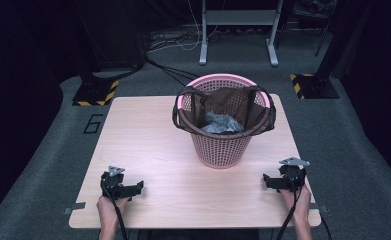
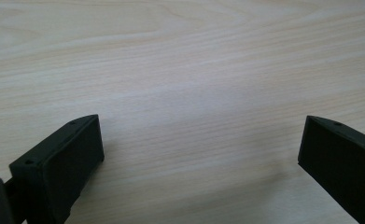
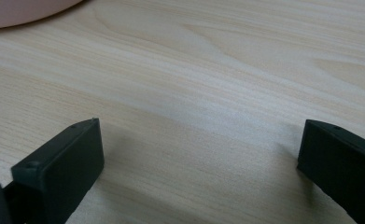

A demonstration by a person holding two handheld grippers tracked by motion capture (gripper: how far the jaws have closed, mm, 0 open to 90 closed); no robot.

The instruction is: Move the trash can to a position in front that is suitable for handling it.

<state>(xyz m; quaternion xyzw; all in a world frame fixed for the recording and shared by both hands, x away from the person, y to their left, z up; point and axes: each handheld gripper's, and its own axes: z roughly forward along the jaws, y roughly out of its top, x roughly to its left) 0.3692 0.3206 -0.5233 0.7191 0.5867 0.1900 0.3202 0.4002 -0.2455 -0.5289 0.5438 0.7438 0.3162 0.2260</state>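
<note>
A pink mesh basket (image 1: pixel 224 145) stands on the far middle of the light wooden table (image 1: pixel 148 145). A dark brown bag (image 1: pixel 222 107) lines it, its handles draped over the rim, and crumpled grey stuff (image 1: pixel 222 123) lies inside. My left gripper (image 1: pixel 133 189) rests near the table's front left, held by a hand, jaws pointing toward the middle. My left gripper (image 2: pixel 201 140) is open over bare wood. My right gripper (image 1: pixel 269 181) rests near the front right. My right gripper (image 3: pixel 201 142) is open, nothing between its jaws, with the basket's base (image 3: pixel 21 11) at the upper left.
Dark carpet surrounds the table. Beyond it are a grey desk frame (image 1: pixel 238 30), floor cables (image 1: pixel 173 75) and two black stands with yellow-black striped bases (image 1: pixel 97 92), (image 1: pixel 313 85).
</note>
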